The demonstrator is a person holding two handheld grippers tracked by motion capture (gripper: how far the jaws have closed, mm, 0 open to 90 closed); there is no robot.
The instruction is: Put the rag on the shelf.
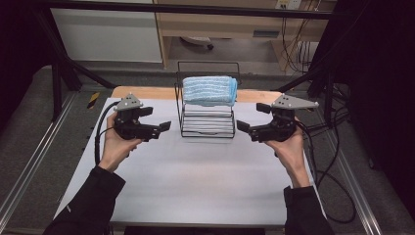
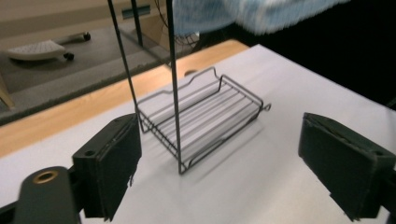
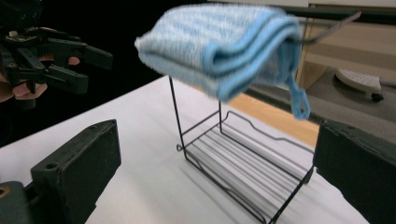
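A black wire rack [image 1: 207, 117] stands at the far middle of the white table [image 1: 195, 181]; its lower shelf holds nothing, and a folded blue towel [image 1: 209, 90] lies across its top tier, a hanging loop dangling from one corner in the right gripper view. No legible writing or label is seen on rack, towel or grippers. The left gripper [image 1: 166, 126] and right gripper [image 1: 242, 126] flank the rack, each near but clear of it, below the towel, jaws spread wide with nothing between them.
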